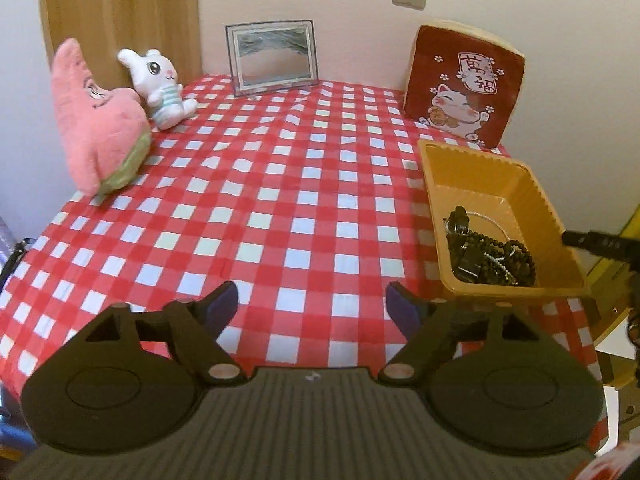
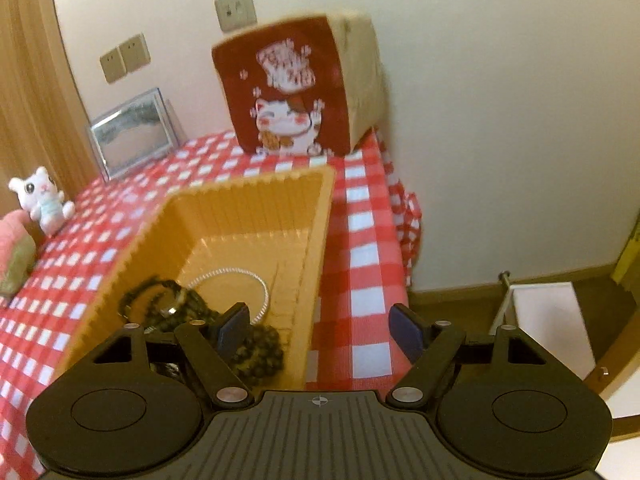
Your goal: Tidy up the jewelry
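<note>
- With both tongs spread wide, I've got nothing pinched in either one right now.
- Left gripper (image 1: 312,304) hangs over bare checked tablecloth (image 1: 280,200) near the front edge of the tabletop, jaws far apart, only cloth showing between the blue pads.
- Right gripper (image 2: 320,330) sits at the front right corner of the tabletop, jaws just as wide; its left pad is over the near end of the orange tray (image 2: 320,240), its right pad is out past the tray wall, over cloth.
- I can't tell whether that left pad is touching the beads below it.
- Jewelry is all in the tray, bunched at its near end: a tangle of dark bead strands (image 1: 516,258), a white beaded loop (image 2: 240,276) lying partly across them, and a dark clip-like piece (image 1: 458,220) I can't make out clearly.
- From the left wrist view the tray stands along the right edge of the tabletop, its far half bare.
- Behind the tray, at the back right corner, a red lucky-cat cushion (image 1: 464,84) leans on the wall.
- Along the back edge stands a framed picture (image 1: 272,56).
- Over at the left edge, a pink star plush (image 1: 96,120) and a white bunny plush (image 1: 160,88) sit touching each other.
</note>
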Demonstrator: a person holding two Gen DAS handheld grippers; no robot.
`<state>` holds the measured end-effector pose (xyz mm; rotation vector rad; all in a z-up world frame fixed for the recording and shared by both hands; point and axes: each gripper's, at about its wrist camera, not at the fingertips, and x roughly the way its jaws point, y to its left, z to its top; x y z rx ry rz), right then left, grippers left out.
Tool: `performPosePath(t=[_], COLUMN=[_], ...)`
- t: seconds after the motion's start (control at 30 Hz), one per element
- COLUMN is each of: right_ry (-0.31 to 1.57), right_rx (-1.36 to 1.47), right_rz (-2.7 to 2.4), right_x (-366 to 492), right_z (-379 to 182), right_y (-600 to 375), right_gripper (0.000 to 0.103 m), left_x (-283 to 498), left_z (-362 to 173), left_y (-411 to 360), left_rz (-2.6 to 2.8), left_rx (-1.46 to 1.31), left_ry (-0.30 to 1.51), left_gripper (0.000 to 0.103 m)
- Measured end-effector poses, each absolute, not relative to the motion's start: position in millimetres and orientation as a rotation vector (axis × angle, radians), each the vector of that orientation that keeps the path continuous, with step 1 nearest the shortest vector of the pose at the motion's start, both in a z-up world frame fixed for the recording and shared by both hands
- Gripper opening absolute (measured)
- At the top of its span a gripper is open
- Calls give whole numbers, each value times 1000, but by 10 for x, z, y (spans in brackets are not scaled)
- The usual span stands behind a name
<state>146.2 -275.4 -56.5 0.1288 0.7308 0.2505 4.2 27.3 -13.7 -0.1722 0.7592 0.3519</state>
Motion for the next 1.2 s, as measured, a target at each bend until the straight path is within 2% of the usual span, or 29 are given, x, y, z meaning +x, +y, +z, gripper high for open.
performPosePath(t=[0.23, 0.33, 0.73, 1.2], right_ry=[644, 695, 918, 955], right_rx=[115, 150, 149, 151], right_rz=[316, 367, 375, 345], right_x=[932, 760, 206, -157], right_z=[-81, 38, 30, 54], right_y=[-2409, -2205, -1306, -866], right_gripper=[77, 77, 77, 77], left_x=[-50, -84, -233, -476], left_z=[42, 104, 122, 61], left_y=[213, 245, 562, 817], left_rz=[343, 331, 194, 79], left_rx=[-140, -152, -125, -109], left_ry=[727, 715, 836, 884], left_gripper=[89, 92, 91, 91])
